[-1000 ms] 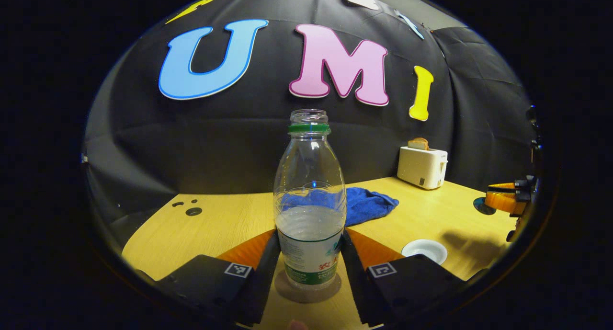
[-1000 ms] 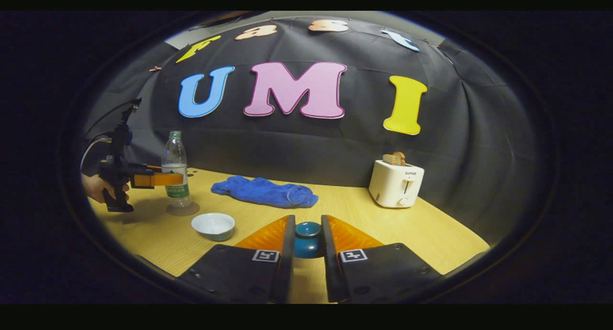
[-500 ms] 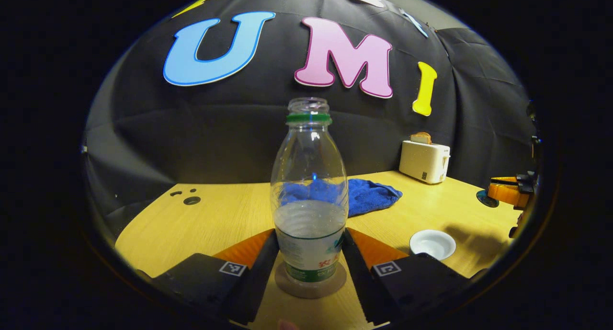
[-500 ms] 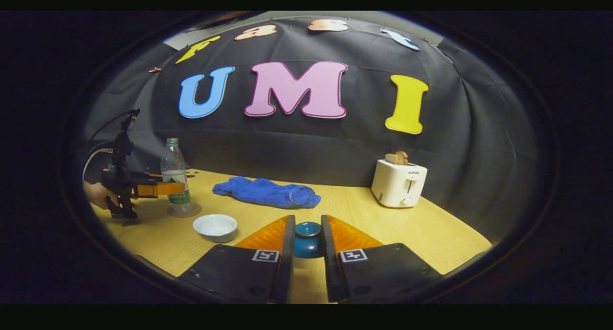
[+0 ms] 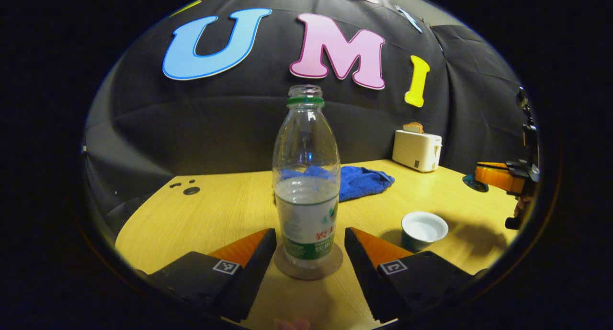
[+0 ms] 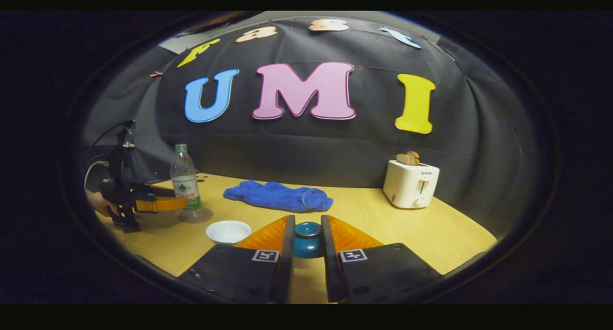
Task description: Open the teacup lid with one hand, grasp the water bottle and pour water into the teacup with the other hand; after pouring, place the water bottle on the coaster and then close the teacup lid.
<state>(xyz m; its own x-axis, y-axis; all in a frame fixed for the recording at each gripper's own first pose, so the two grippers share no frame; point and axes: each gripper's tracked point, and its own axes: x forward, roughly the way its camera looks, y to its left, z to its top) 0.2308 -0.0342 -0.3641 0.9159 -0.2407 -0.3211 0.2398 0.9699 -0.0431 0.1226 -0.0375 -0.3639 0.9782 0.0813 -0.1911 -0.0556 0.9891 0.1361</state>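
Two grippers: the left gripper (image 5: 310, 246) stands released around the clear ribbed plastic water bottle (image 5: 306, 176) on its round coaster (image 5: 330, 268); the right gripper (image 6: 306, 241) grasps the glossy teal teacup lid (image 6: 308, 240) near the white teacup (image 6: 228, 231).

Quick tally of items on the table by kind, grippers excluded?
Water bottle: 1
Coaster: 1
Teacup: 1
Teacup lid: 1, held clear of the cup
Blue cloth: 1
Toaster: 1
Total: 6
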